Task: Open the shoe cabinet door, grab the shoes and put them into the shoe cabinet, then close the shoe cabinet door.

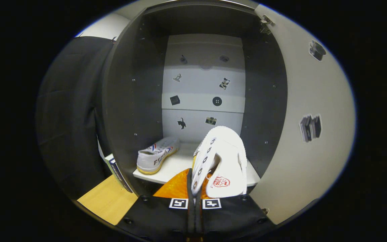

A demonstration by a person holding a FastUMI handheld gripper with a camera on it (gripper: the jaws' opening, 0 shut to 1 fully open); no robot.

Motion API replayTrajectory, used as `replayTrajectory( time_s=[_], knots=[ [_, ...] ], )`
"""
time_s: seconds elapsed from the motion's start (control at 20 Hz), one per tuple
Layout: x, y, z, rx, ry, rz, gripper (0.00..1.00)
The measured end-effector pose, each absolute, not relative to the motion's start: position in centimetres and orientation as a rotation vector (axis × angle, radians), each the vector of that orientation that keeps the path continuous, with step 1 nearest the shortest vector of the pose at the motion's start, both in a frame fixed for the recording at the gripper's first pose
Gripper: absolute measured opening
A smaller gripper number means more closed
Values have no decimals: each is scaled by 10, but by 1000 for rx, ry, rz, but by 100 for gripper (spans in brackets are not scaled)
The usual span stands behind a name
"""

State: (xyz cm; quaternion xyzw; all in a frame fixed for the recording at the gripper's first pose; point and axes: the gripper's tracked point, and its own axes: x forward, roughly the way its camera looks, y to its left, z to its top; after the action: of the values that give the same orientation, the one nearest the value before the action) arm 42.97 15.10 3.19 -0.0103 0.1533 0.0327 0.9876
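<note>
In the gripper view the tool (195, 196) has its two fingers drawn together on the side wall of a white canvas shoe (221, 160), pinching it at the eyelet edge, so the shoe hangs between and just ahead of the fingers with its opening turned toward the camera and its toe pointing into the shoe cabinet (129, 101). A red logo shows on the insole. The held shoe sits over the front edge of the white shelf (176, 164) and hides part of it.

On that shelf, to the left and well inside, lies the second shoe (156, 155), white with red and blue stripes, heel toward the camera and toe toward the back panel (203, 87). The back panel is pale and carries several small stickers.

The cabinet door (307, 111) stands open on the right, its inner face pale, with two stickers on it and a hinge at the top. Left of the cabinet hangs dark cloth, and below it a strip of wooden table (108, 201) shows, with a flat box (116, 171) leaning against the cabinet's left wall.
</note>
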Motion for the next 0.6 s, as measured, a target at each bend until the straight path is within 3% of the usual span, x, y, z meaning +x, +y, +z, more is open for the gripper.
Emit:
replayTrajectory(
  time_s=[0.6],
  knots=[
    [572, 126, 20, -120, 356, -12, 1]
  ],
)
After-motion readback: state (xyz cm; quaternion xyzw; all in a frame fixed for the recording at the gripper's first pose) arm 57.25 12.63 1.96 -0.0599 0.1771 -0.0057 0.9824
